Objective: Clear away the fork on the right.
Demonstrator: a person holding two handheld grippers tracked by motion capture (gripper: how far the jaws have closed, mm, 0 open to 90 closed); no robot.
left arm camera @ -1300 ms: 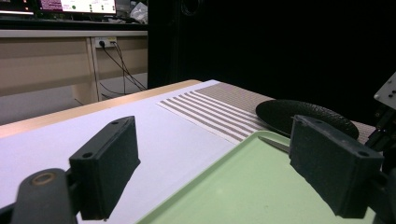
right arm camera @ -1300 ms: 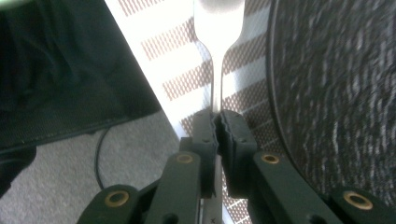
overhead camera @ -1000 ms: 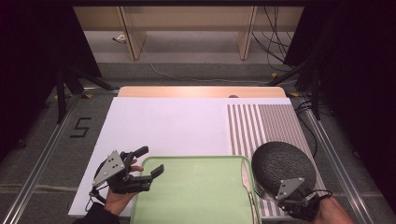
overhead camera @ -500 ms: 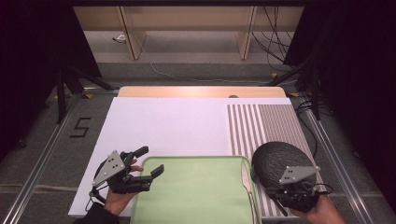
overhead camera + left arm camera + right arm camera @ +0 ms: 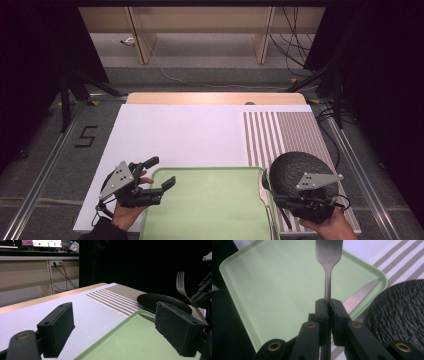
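We see the right hand-held gripper (image 5: 329, 305) clenched on a fork (image 5: 328, 255), tines cut off above; a knife (image 5: 359, 296) lies half hidden behind it. The left hand-held gripper (image 5: 162, 172) stands released over the green tray (image 5: 210, 210).

Noting a green tray (image 5: 210, 210) lying flat at the near edge of a white table cover (image 5: 180, 135), nothing resting inside it. Spotting a striped mat (image 5: 280, 132) spreading along the cover's right side, with a black textured plate (image 5: 292, 167) sitting on its near part, just beside the tray. Catching a knife (image 5: 362, 293) lying between tray rim and plate, blade pointing away. Seeing a wooden strip (image 5: 215, 98) running along the far table edge. Logging a floor mark "5" (image 5: 86, 136) at left, cables (image 5: 295, 40) trailing past a wooden shelf unit (image 5: 200, 20) beyond, and a wall socket (image 5: 57, 263) showing in the left gripper view.
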